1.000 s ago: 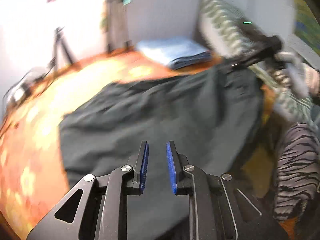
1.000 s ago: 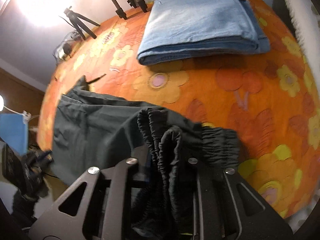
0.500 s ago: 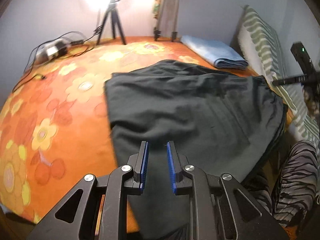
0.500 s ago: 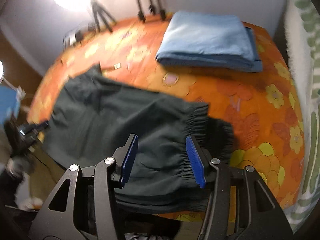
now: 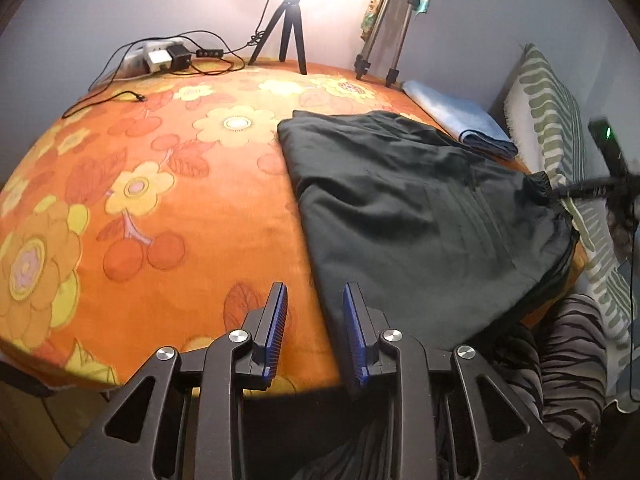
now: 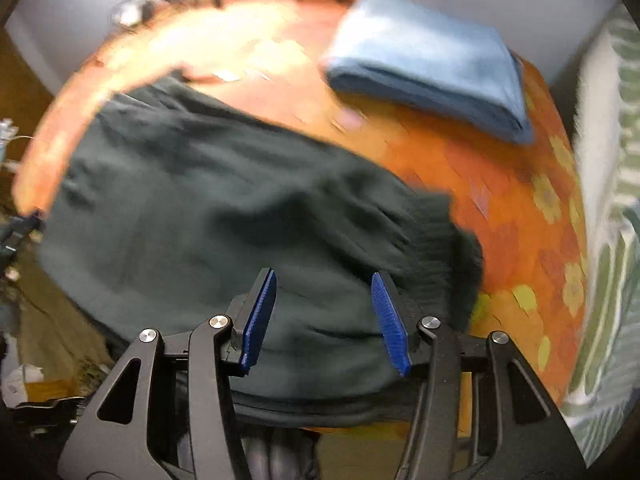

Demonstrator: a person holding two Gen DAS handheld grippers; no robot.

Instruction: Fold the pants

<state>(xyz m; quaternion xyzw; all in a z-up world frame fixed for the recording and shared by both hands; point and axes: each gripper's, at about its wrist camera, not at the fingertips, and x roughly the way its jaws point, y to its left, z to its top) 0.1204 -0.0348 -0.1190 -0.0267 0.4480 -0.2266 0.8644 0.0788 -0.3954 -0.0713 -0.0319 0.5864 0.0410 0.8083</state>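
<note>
Your dark pants (image 5: 420, 216) lie spread flat on the floral tabletop (image 5: 160, 200), ready for a fold. Both the left gripper (image 5: 316, 320) and right gripper (image 6: 326, 312) are spread apart, empty; the blue folded cloth (image 6: 432, 60) sits clear at one o'clock.

No readable text, label, brand, number or sign in either view. Power adapters (image 5: 166, 56) at far edge of tabletop: faces blank at this size. Dark pants (image 5: 420, 216), folded blue cloth (image 5: 460, 124): no visible tag or print. Right wrist view motion-blurred; nothing legible there.
</note>
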